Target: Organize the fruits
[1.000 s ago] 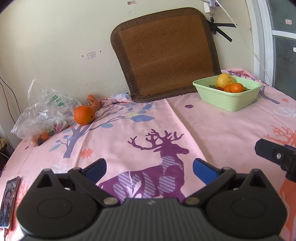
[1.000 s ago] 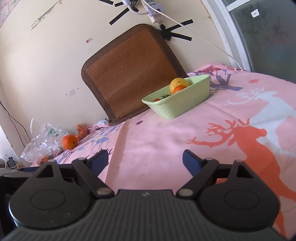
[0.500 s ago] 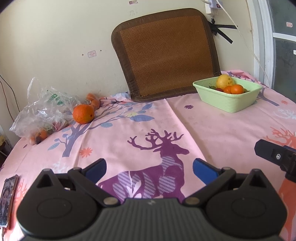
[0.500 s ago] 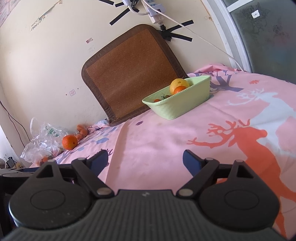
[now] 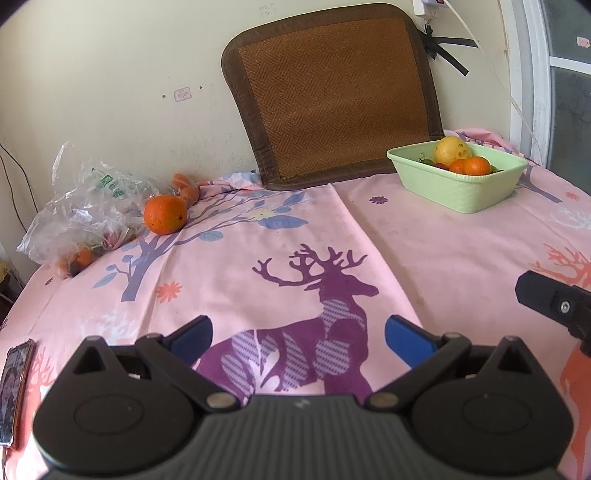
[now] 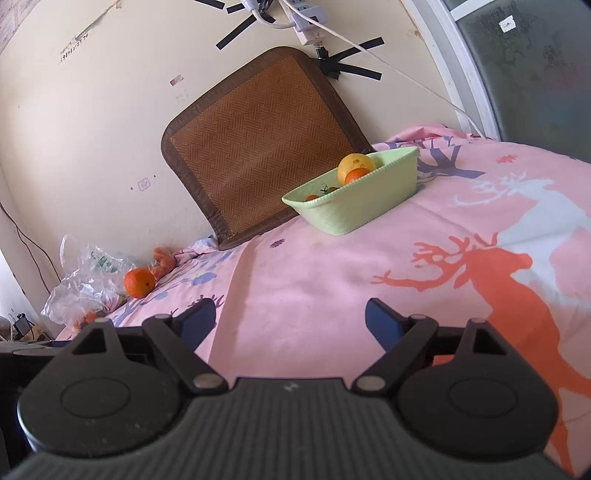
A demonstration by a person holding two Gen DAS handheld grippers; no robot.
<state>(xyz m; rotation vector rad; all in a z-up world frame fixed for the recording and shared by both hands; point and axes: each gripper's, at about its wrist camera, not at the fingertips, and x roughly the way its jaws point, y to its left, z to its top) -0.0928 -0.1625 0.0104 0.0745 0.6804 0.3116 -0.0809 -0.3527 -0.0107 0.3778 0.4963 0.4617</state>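
Note:
A loose orange (image 5: 164, 214) lies on the pink cloth at the far left, beside a clear plastic bag (image 5: 79, 206) that holds more small fruit. It also shows in the right wrist view (image 6: 139, 283). A light green basket (image 5: 458, 182) at the far right holds a yellow fruit (image 5: 452, 149), oranges and small dark fruit; it also shows in the right wrist view (image 6: 354, 201). My left gripper (image 5: 297, 338) is open and empty, low over the purple deer print. My right gripper (image 6: 291, 319) is open and empty over the cloth, well short of the basket.
A brown woven mat (image 5: 334, 92) leans on the wall behind the table. A phone (image 5: 13, 391) lies at the left edge. A power strip with a white cable (image 6: 306, 26) hangs on the wall. Part of the right gripper (image 5: 554, 302) shows at the right of the left wrist view.
The left gripper's view has shifted slightly, so the basket and orange sit a little lower and to the left. Both grippers stay open and empty.

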